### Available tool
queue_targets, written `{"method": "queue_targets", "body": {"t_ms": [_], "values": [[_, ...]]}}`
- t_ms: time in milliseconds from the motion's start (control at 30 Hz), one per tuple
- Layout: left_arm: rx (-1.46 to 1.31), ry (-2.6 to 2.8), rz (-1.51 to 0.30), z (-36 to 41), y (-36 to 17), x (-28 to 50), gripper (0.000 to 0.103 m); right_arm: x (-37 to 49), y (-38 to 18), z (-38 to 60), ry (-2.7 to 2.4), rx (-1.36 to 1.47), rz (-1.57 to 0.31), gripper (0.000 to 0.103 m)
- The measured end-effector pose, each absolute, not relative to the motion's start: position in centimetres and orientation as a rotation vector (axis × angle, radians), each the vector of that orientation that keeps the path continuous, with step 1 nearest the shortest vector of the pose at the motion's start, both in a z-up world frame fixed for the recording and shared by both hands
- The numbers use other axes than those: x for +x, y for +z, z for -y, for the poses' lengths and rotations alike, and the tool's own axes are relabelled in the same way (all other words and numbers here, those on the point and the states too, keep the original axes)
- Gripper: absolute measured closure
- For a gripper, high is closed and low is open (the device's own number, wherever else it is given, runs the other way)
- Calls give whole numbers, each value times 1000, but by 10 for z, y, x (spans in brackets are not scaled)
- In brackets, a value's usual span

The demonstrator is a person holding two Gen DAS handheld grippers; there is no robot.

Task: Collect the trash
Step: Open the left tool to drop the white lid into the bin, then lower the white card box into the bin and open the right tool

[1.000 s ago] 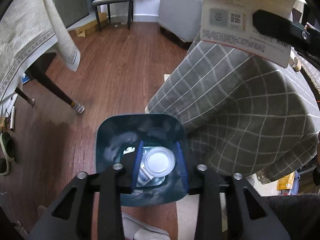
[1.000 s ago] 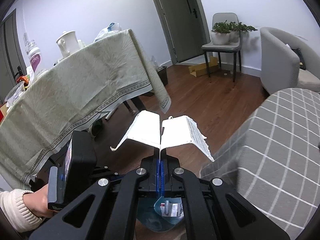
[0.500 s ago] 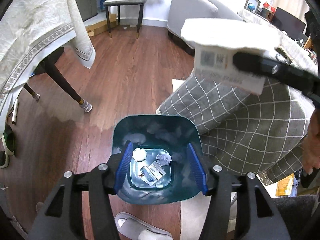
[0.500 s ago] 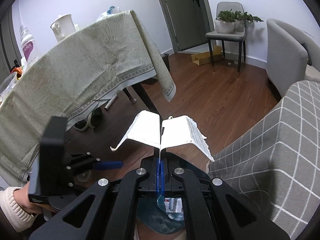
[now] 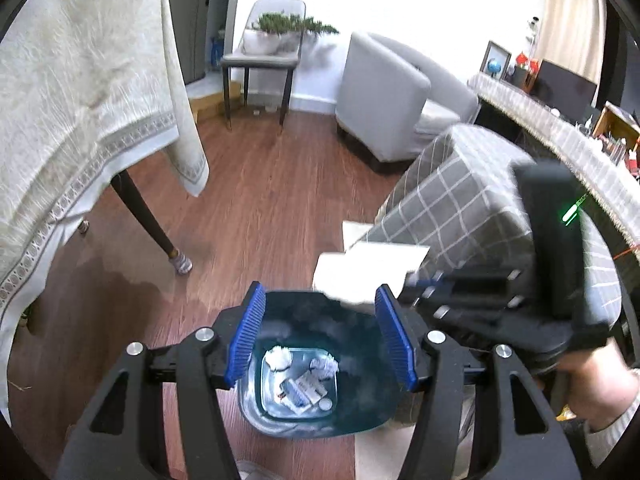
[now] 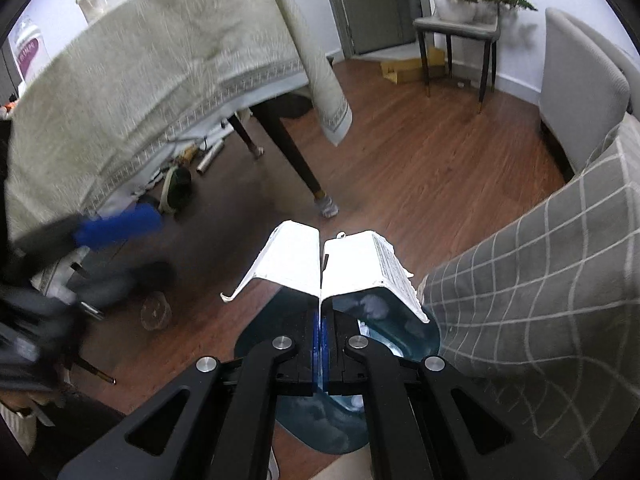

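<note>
The left gripper is hovering at the bottom centre of the left wrist view, its blue-padded fingers spread wide and gripping nothing, directly above the open teal trash bin standing on the wooden floor. Crumpled paper and small wrappers are lying at the bin's bottom. In the right wrist view, the right gripper is sitting at lower centre with its fingers clenched on a folded white cardboard package, whose two flaps are opening outward above the bin. In the left wrist view the same package is showing blurred at centre right, just over the bin's far rim, beside the grey checked ottoman. A cloth-draped table is filling the upper left, and a grey armchair is standing at upper centre.
</note>
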State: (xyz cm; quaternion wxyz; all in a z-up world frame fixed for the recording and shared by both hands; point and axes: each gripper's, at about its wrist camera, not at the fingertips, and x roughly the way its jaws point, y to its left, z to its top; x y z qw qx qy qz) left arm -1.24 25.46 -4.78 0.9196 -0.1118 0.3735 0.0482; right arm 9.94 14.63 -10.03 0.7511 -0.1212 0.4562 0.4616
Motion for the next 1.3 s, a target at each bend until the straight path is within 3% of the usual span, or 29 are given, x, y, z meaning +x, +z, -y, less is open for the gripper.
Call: {"method": "queue_targets", "body": {"t_ms": [767,867,933,1300], "values": [[-195,63,-614,-237,-3,-21,48,89,-162,-147,987,-398,-1178,102],[-197,64,-603,-234,0,-19,52,88,-160,-144,996,-402,-1180,87],[-194,64,-598,-231,3,-18,52,87,-156,-143,1000,-403,-1171,59],[-161,64,-558,-209,29,-12,52,83,-91,-120,1044,-320,-1012,58]]}}
